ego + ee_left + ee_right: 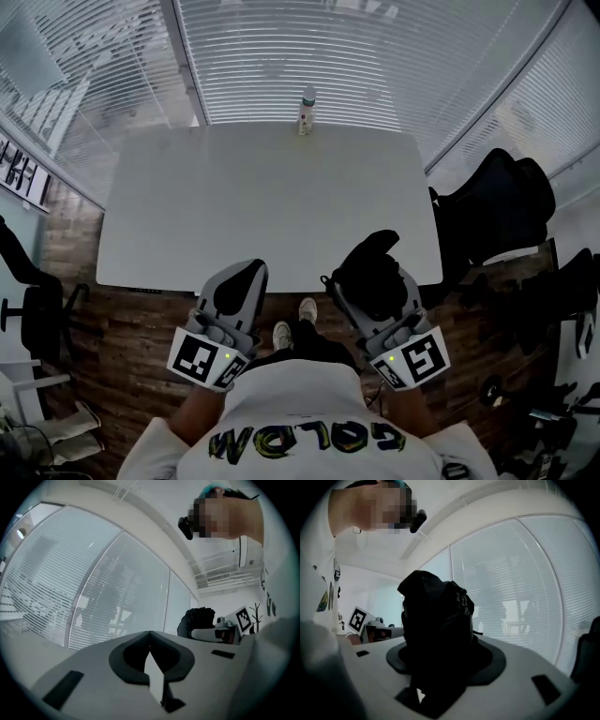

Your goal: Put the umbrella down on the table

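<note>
1. A white table (262, 197) stands before windows covered with blinds (356, 56). The floor (131, 328) is wood.
2. A small bottle (307, 111) stands at the table's far edge. Its label is too small to read.
3. A black chair (497, 206) sits off the table's right corner, partly cut off by other dark shapes that cannot be made out.
4. The right gripper (398, 291) pinches a folded black umbrella (370, 267) between its jaws. The jaws stand wide around the bundle.
5. In the right gripper view the umbrella fills the gap and hides the pads. Neither its handle nor its tip can be made out.
6. In the head view the umbrella overlaps the table's near edge. How high it hangs above the top cannot be told.
7. The left gripper (246, 272) is beside it at the same edge. Its jaws are pressed together at the tips, with nothing between them.
8. The marker cubes hide both hands.
9. The person's shoes (295, 323) show between the grippers, and a white shirt (300, 412) fills the bottom of the head view.
</note>
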### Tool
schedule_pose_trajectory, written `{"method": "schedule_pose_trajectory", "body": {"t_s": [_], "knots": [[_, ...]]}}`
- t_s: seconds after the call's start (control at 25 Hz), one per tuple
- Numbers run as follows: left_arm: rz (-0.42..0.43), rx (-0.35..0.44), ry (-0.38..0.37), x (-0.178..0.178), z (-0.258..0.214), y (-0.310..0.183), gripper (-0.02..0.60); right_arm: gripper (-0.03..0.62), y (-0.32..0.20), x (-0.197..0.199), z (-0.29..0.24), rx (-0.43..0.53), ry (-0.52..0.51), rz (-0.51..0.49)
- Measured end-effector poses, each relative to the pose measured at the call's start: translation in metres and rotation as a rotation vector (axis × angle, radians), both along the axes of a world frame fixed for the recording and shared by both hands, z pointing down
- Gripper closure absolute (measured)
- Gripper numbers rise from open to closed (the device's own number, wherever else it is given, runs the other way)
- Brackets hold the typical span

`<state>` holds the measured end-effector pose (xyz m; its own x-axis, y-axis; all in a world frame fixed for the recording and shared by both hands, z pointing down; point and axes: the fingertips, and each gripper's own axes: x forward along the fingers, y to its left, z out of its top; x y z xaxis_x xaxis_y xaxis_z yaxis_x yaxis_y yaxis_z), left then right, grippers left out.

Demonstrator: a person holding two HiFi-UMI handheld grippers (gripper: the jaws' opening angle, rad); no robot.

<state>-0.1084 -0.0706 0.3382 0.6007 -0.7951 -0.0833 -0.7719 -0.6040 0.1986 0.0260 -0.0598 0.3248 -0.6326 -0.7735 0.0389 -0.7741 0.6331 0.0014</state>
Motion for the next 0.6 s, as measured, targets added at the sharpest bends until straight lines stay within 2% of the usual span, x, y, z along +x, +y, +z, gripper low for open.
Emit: {"method": "schedule_pose_trajectory", "body": {"t_s": [0.28,0.6], "knots": [[-0.014,0.005,-0.010,-0.001,0.001,-0.036,0.571,0.338,-0.038,0.005,0.002,0.007,0.000,0.001],[-0.020,0.017,-0.013,0.028,-0.005,-0.095,0.571,0.339,-0.096,0.033,-0.003,0.020,-0.006,-0.004]]}}
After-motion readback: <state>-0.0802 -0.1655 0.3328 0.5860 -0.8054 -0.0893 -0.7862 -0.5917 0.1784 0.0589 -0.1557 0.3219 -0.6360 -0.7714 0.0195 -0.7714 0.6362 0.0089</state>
